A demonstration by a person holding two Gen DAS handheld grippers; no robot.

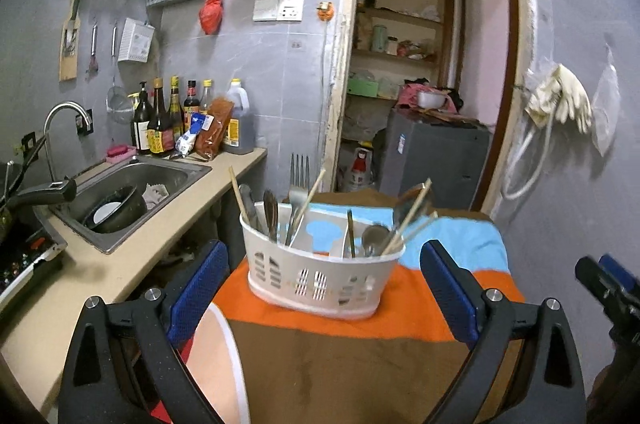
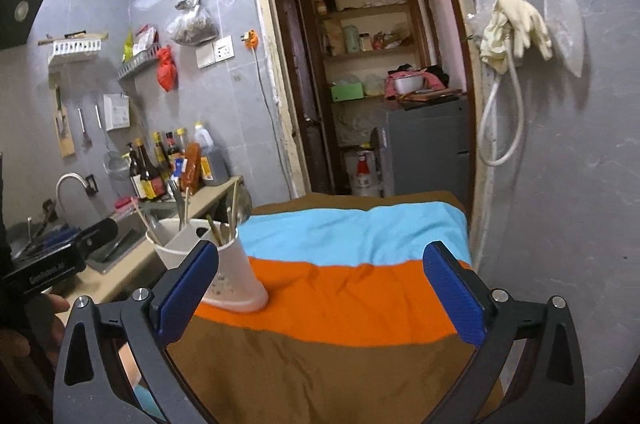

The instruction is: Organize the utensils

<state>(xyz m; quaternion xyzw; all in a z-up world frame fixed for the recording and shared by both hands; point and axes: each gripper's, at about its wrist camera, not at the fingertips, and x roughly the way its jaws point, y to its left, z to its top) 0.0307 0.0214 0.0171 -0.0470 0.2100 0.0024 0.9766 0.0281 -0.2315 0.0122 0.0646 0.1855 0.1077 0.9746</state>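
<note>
Cramped grey-tiled kitchen, striped cloth (image 1: pixel 360 356) over table. White caddy (image 1: pixel 324 264) standing on orange stripe, fork (image 1: pixel 299 184), spoons, chopsticks upright inside. Left gripper (image 1: pixel 324 288) and right gripper (image 2: pixel 320 294) spread wide, empty. Sorting apparently finished; next, likely withdraw or check compartments.

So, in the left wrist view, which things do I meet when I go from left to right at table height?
Sink → left tongs' left finger → white utensil basket → left tongs' right finger → right tongs at the edge.
</note>
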